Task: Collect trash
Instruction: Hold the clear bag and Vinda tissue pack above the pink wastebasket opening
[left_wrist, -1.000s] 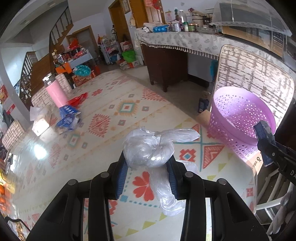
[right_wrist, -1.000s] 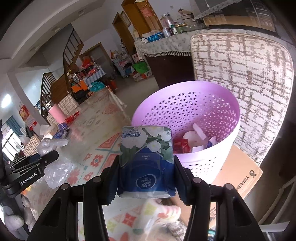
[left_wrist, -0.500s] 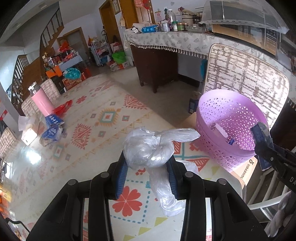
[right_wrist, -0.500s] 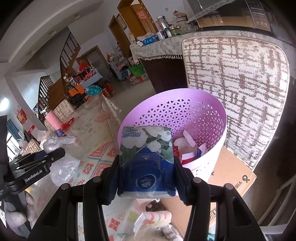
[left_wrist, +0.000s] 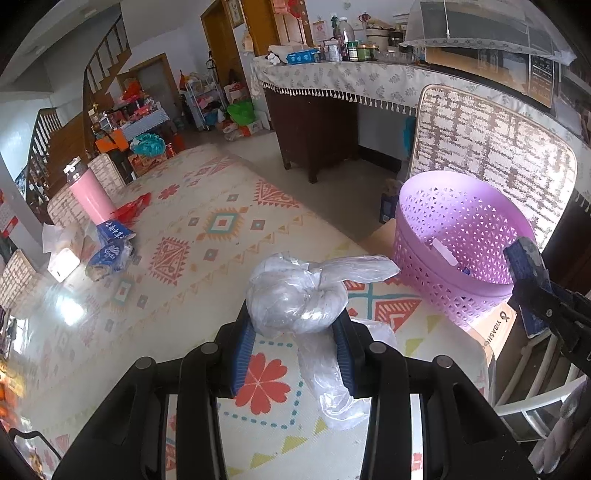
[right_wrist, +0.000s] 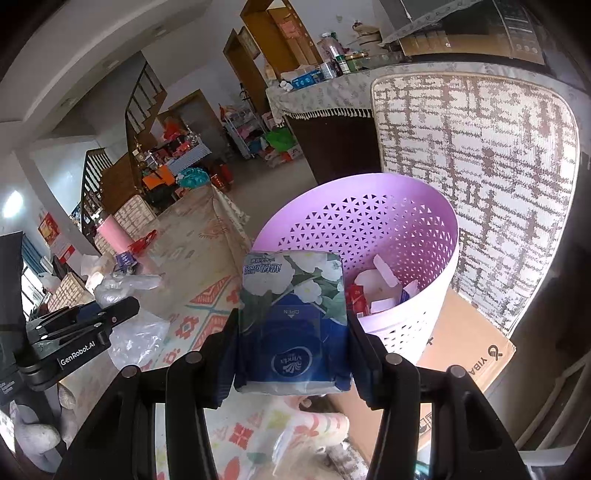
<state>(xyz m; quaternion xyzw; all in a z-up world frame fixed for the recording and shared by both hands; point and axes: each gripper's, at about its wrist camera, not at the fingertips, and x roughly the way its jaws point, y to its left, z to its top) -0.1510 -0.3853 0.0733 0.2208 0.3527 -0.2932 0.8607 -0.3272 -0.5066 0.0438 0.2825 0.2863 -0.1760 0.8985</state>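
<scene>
right gripper (right_wrist: 293, 325): its two blue pads pinch a soft pack of tissues by its two side edges; the pack fills the gap between them.
tissue pack (right_wrist: 291, 317): flat rectangle in glossy film, dark blue below, white flowers with green leaves above; its long axis runs away from the gripper, toward the basket.
deciding relation: the lilac basket (right_wrist: 436, 218) lies just beyond the far end of the pack and a little to the right – the pack's far edge already overlaps the near rim in this view, so I judge that a short reach forward puts it over the mouth.
nearer hand: the right one, by my judgement; in the left wrist view the basket (left_wrist: 417, 236) stands well off to the right of the left gripper, and the right gripper's tip (left_wrist: 524, 258) is close to the basket's right rim.
left gripper (left_wrist: 293, 332): pads closed on a knotted clear plastic bag (left_wrist: 295, 295); it is thin, crinkled and half transparent, with a loose tail that hangs below the pads.
basket: round, rigid plastic, walls pierced with small triangles, rim smooth; paper scraps and a red wrapper lie at the bottom.
under the basket: a flat brown cardboard box (right_wrist: 476, 354) – stiff, with printed letters.
behind the basket: an upright panel (right_wrist: 476, 147) with a white and brown woven pattern.
floor: a patterned mat (left_wrist: 221, 229), cream with red and teal shapes; more litter lies on it, far to the left, near a pink cylinder (left_wrist: 90, 194).
</scene>
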